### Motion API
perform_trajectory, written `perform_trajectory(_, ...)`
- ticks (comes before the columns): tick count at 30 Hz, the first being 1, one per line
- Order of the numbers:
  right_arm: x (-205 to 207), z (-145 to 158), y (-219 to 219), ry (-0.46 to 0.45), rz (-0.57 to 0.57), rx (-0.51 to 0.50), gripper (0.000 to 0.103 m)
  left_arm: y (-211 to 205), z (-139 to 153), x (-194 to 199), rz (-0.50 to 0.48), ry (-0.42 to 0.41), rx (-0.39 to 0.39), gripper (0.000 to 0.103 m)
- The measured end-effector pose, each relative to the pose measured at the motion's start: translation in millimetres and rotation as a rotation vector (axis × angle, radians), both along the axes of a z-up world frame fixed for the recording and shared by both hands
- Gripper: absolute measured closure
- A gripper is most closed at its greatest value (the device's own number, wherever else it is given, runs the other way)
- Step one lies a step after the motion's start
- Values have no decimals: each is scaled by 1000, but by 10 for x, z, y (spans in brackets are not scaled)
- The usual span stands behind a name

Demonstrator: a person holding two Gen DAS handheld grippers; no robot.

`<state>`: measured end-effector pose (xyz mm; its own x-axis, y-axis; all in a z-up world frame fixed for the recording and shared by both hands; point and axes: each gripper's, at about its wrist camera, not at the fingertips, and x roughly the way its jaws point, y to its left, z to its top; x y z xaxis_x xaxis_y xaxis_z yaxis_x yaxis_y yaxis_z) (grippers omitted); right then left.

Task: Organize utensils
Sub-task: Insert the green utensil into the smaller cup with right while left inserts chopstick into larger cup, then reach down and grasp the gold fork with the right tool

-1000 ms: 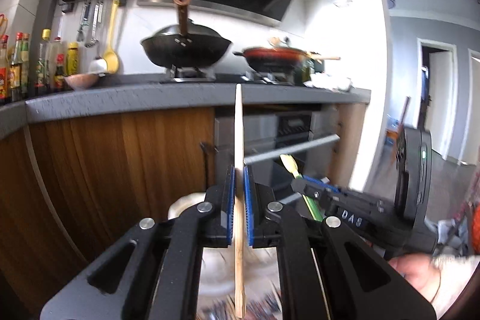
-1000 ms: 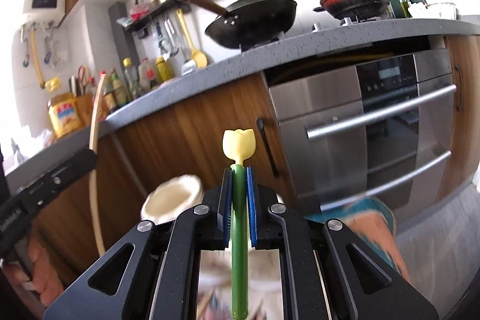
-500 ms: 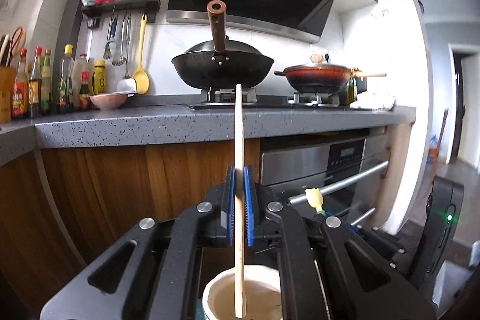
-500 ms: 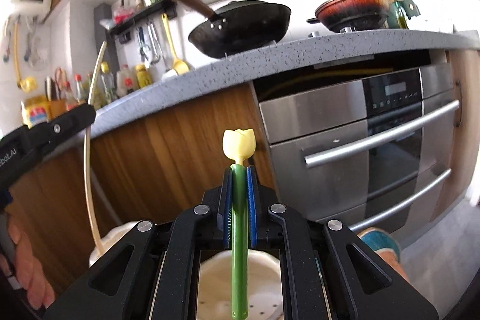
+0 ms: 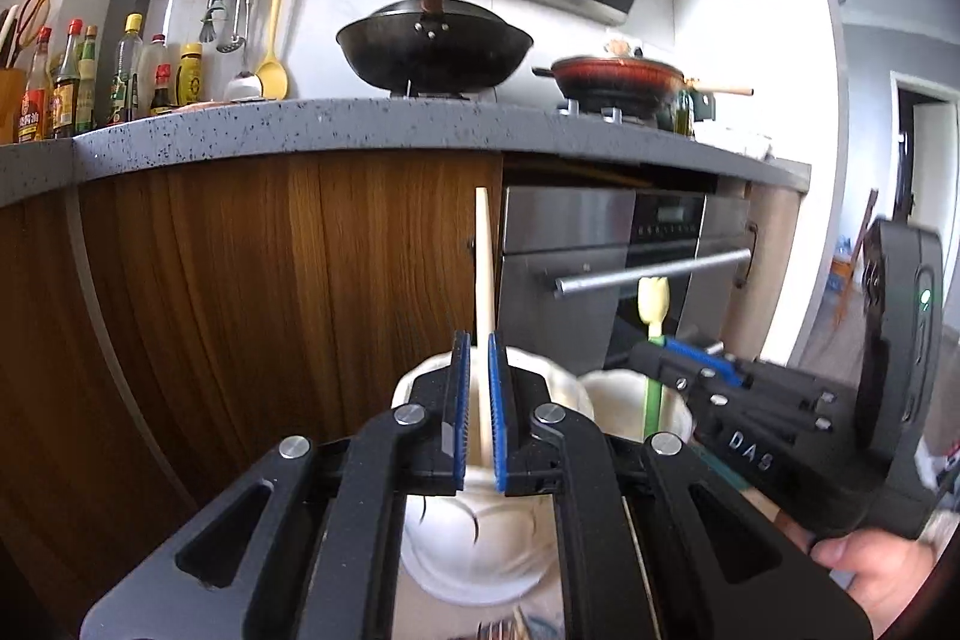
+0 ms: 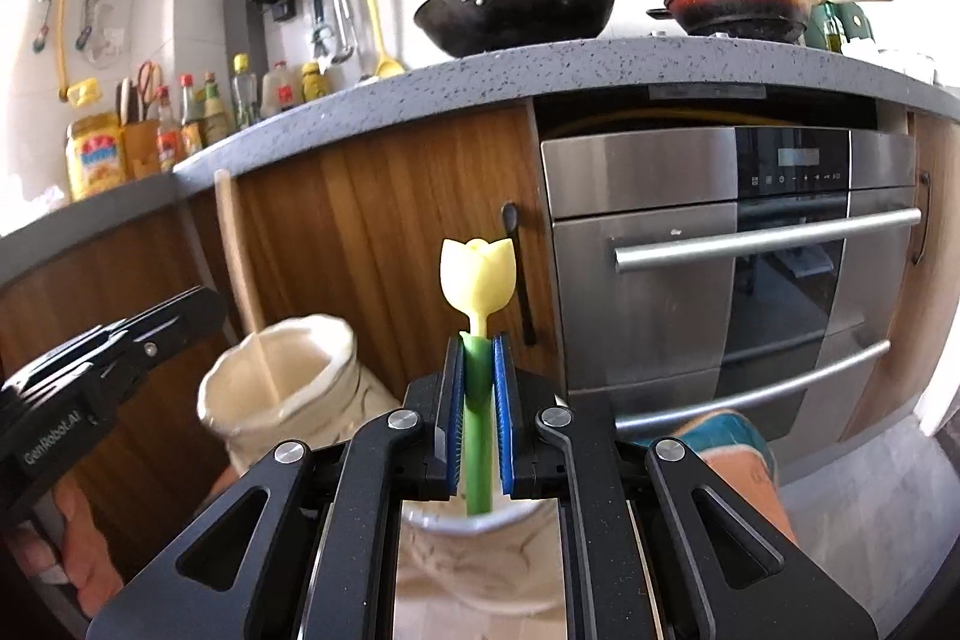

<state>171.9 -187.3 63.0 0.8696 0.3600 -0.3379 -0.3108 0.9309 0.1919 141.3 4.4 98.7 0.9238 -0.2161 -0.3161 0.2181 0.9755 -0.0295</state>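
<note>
Two cream ceramic holders stand side by side. In the left wrist view my left gripper (image 5: 478, 349) stands slightly open around a pale wooden utensil (image 5: 483, 274) whose lower end is inside the left holder (image 5: 480, 550). The pads stand a little apart from the stick. In the right wrist view my right gripper (image 6: 478, 358) has its pads slightly parted around a green-stemmed utensil with a yellow tulip top (image 6: 478, 274), whose lower end is in the right holder (image 6: 474, 562). The left holder (image 6: 288, 394) with the wooden stick (image 6: 237, 250) shows at left.
A wooden cabinet front (image 5: 240, 292) and a steel oven with bar handles (image 6: 750, 244) stand close behind. The grey counter (image 5: 360, 124) above carries a black wok (image 5: 435, 46), a red pan (image 5: 618, 76) and bottles (image 5: 72, 76). The other gripper's body (image 5: 810, 436) is at right.
Both grippers have lowered their utensils into the two holders. Both sets of jaws have loosened from a tight grip to a small gap.
</note>
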Motion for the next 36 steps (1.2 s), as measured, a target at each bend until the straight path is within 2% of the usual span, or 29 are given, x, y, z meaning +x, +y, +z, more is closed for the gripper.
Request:
perform_trajectory(6,-15,-103,16,82,6,10,92,37,-96,-16,-24,34,2,97)
perform_trajectory(13,-35,-118,57,83,10,-10,92,88,-94,-51,-27,28,-7,97)
perform_trajectory(14,-40,-121,64,80,8,-15,91,91,-103,-47,-25,32,-5,97)
perform_trajectory(15,-43,-124,69,76,7,-22,81,88,-103,-41,-25,35,-6,97)
perform_trajectory(17,-41,-131,68,74,7,-26,69,95,-104,-33,-21,39,-6,96)
perform_trajectory(19,-52,-127,58,67,-3,-26,67,104,-100,-40,-20,37,-4,95)
perform_trajectory(20,-60,-116,46,67,-7,-24,62,109,-95,-45,-19,35,-2,93)
perform_trajectory(22,-97,-78,-1,53,-15,-6,53,110,-88,-72,-10,29,9,82)
perform_trajectory(24,-147,-31,-36,39,-23,-4,39,118,-81,-111,-2,20,15,63)
perform_trajectory(25,-193,-4,-62,28,-26,-2,36,125,-75,-139,2,15,18,60)
perform_trajectory(26,-239,13,-85,17,-30,0,29,134,-68,-165,7,12,20,54)
perform_trajectory(27,-303,25,-112,9,-35,1,21,146,-62,-188,11,10,18,45)
perform_trajectory(28,-345,32,-131,8,-36,1,20,163,-55,-223,16,5,15,40)
perform_trajectory(30,-402,43,-150,17,-31,3,13,198,-51,-306,24,-4,14,22)
perform_trajectory(31,-450,41,-162,23,-30,4,12,217,-57,-340,27,-5,18,20)
perform_trajectory(33,-537,33,-182,29,-26,6,9,260,-81,-401,42,1,32,9)
perform_trajectory(36,-650,-32,-190,59,-25,-6,8,345,-146,-478,61,27,34,6)
